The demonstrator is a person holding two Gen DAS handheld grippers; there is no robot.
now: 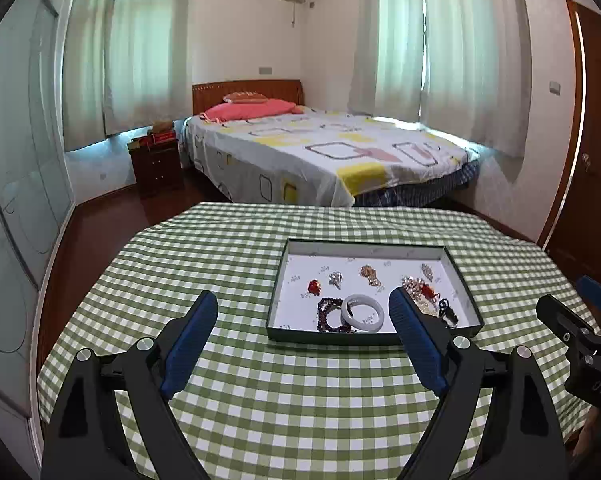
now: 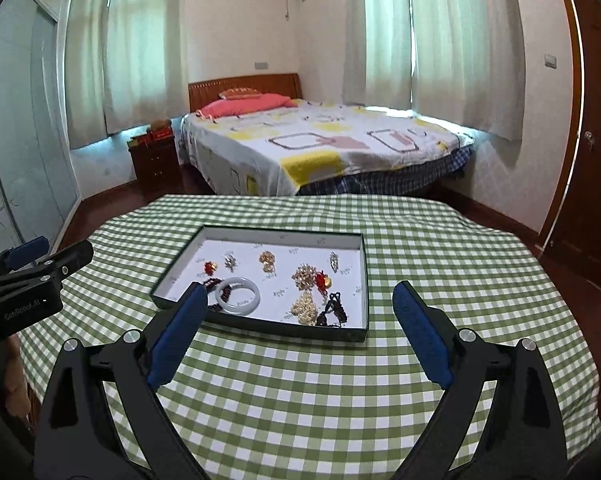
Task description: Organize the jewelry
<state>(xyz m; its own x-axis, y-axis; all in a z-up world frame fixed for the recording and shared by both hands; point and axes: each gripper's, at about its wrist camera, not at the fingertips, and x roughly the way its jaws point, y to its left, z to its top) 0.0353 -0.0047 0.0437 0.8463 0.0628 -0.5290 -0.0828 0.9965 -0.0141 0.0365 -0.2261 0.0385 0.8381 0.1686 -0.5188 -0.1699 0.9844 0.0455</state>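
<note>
Jewelry (image 2: 308, 280) loose in tray (image 2: 260, 326) on counter (image 2: 300, 400); left hand-held gripper (image 1: 302, 304) and right hand-held gripper (image 2: 300, 294) both spread wide, empty.

A shallow dark-walled tray (image 1: 374, 339) with a white floor lay flat on the checked cloth. Inside it lay a pale bangle (image 1: 362, 313) overlapping a dark beaded bracelet (image 1: 327, 314), a red charm (image 1: 313, 287), a silver piece (image 1: 335, 279), a gold piece (image 1: 370, 275) and a tangled heap of chains (image 1: 422, 294).

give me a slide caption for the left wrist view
Open left gripper above a green checked tablecloth, facing a shallow tray holding a white bangle and assorted jewelry.
</note>
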